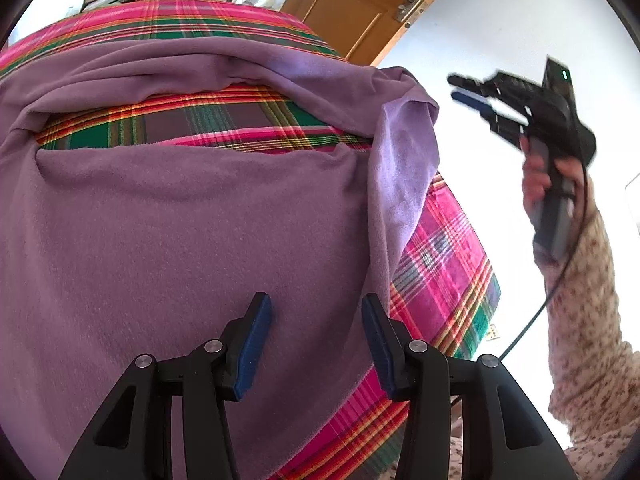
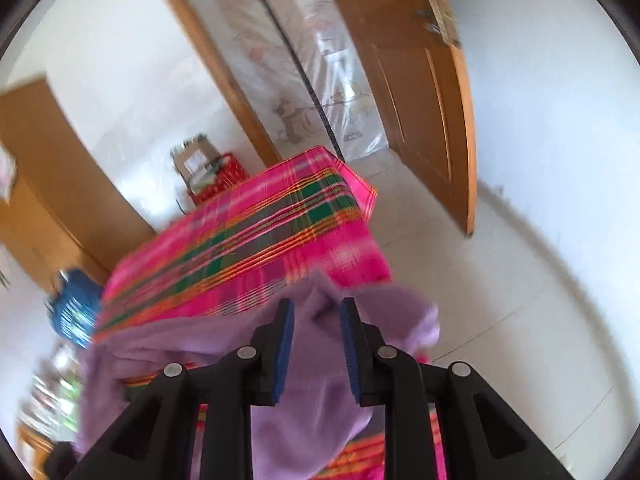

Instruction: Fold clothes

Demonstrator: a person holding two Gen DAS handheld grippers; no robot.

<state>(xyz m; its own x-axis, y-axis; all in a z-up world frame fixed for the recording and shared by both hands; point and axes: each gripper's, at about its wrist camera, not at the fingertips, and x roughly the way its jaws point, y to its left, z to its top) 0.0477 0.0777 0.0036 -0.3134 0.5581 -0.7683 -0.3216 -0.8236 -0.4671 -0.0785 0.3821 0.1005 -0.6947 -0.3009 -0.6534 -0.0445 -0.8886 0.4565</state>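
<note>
Purple fleece garment (image 1: pixel 180 220): lying spread over the plaid-covered worktop (image 1: pixel 444 248), one fold leaving a strip of plaid showing across its middle, and one corner draping over the worktop's right edge.

Left tool (image 1: pixel 316 344): hovering over the near part of the garment, its blue-padded fingers (image 1: pixel 254 344) standing apart with nothing between them; whether the tips are touching the fleece cannot be told.

Right tool (image 1: pixel 466 90): seen from the left wrist view, raised well off to the right of the worktop, blurred, gripped by a hand (image 1: pixel 544 176) in a floral sleeve (image 1: pixel 588 320), with a black cable (image 1: pixel 532 320) trailing down from it. Its fingers are parted and empty there.

Right tool, own view (image 2: pixel 316 344): fingers standing apart, nothing pressed between the pads; the draped purple corner (image 2: pixel 320 360) is showing behind and below them, not gripped. This picture is motion-blurred.

Right wrist view only: the far end of the plaid cloth (image 2: pixel 280 216), a tiled floor (image 2: pixel 460 280), a blue blurred object (image 2: pixel 74 312) at left, a red basket (image 2: pixel 224 176) beside a cardboard box (image 2: pixel 196 156).

Both views: an open wooden door (image 1: pixel 360 4), and a doorway hung with clear plastic sheeting (image 2: pixel 320 80).
</note>
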